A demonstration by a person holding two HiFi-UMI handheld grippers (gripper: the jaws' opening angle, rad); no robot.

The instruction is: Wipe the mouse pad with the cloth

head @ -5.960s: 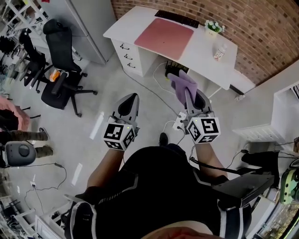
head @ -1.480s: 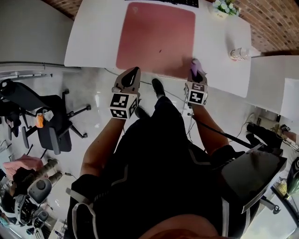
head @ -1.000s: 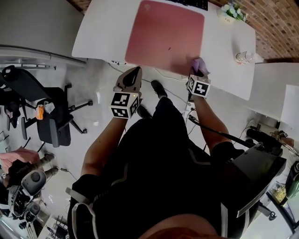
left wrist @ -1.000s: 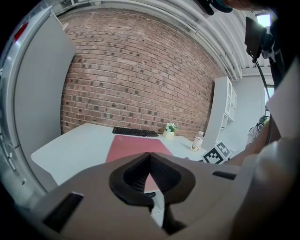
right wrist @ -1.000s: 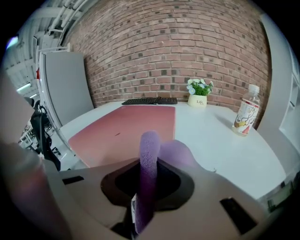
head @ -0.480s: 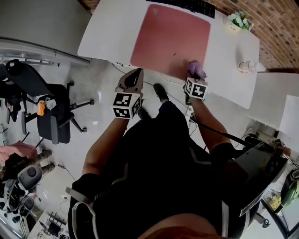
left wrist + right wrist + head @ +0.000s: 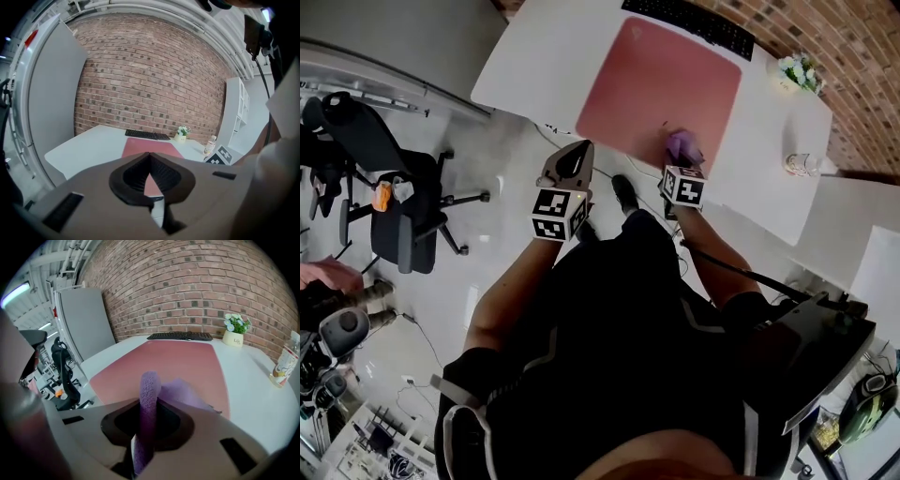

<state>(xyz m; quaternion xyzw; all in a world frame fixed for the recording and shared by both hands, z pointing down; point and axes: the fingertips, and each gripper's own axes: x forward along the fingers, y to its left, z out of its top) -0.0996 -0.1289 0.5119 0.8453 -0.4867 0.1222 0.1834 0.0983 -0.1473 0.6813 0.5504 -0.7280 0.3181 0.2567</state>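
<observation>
A white counter (image 7: 534, 56) stands against a brick wall (image 7: 853, 37), ahead of both grippers, with pale grey floor (image 7: 502, 169) in front of it. A black office chair (image 7: 389, 187) stands well off to the left gripper's (image 7: 579, 150) left. The pink mouse pad (image 7: 661, 89) lies flat on the counter. Beyond it are a black keyboard (image 7: 689, 23), a small pot of flowers (image 7: 799, 72) and, to the right, a clear bottle (image 7: 802, 164).

The right gripper (image 7: 680, 161) is at the pad's near edge, its jaws clamped on a purple cloth (image 7: 682, 147). The left gripper hangs short of the counter, over the floor, with its jaws closed on nothing.

Only the head view shows the floor, the chair and the person's dark clothes. Only the right gripper view shows the cloth standing upright between the jaws, with a fold spread ahead over the pad. The left gripper view alone shows a tall grey panel beside the counter, to that gripper's left.
</observation>
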